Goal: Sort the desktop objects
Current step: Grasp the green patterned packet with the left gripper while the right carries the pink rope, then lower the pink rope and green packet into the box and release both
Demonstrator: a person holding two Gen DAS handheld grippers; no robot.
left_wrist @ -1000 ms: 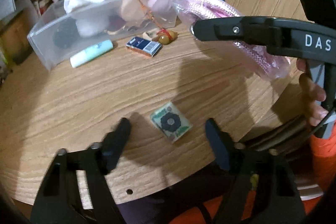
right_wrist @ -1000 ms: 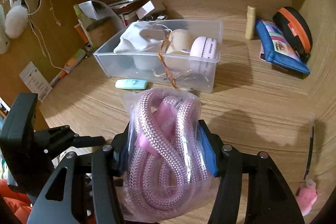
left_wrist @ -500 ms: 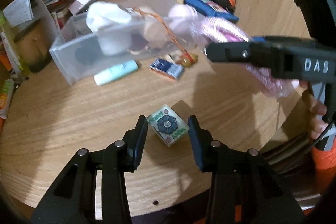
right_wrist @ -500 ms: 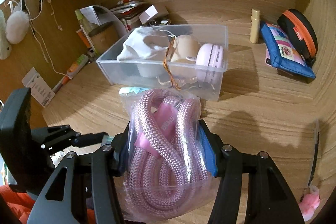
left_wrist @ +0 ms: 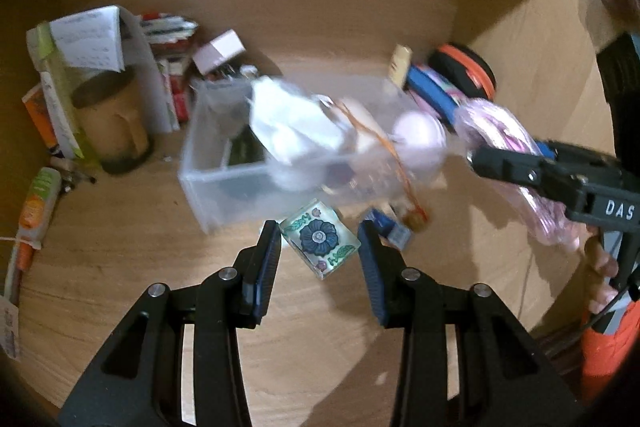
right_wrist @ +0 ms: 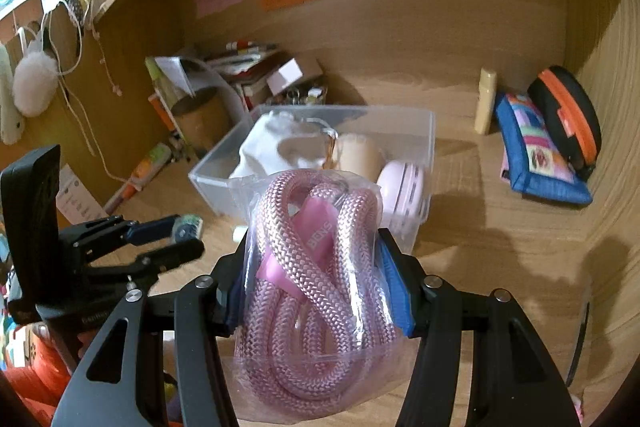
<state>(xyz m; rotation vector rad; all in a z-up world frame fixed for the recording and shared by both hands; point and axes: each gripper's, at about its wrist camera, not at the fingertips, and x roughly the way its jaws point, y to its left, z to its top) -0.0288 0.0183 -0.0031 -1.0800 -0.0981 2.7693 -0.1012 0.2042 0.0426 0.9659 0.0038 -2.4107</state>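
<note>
My left gripper (left_wrist: 319, 247) is shut on a small clear block with a blue flower print (left_wrist: 319, 242) and holds it above the desk, in front of the clear plastic bin (left_wrist: 224, 183). My right gripper (right_wrist: 316, 267) is shut on a plastic bag of pink rope (right_wrist: 316, 291), held above the desk short of the bin (right_wrist: 430, 131). The bin holds a white cloth (right_wrist: 276, 143), a beige item and a pink round case (right_wrist: 404, 187). The left gripper with the block shows at the left of the right wrist view (right_wrist: 176, 239).
A small blue box (left_wrist: 390, 227) and a brown charm lie in front of the bin. A blue pouch (right_wrist: 536, 163), an orange-trimmed black case (right_wrist: 568, 119) and a cream tube (right_wrist: 486, 99) lie at the back right. Books, a brown cup (left_wrist: 116, 127) and papers stand at the back left.
My left gripper closed on the flower block on the desk, lifted it and moved toward the bin. My right gripper kept its hold on the rope bag and moved slightly closer to the bin.
</note>
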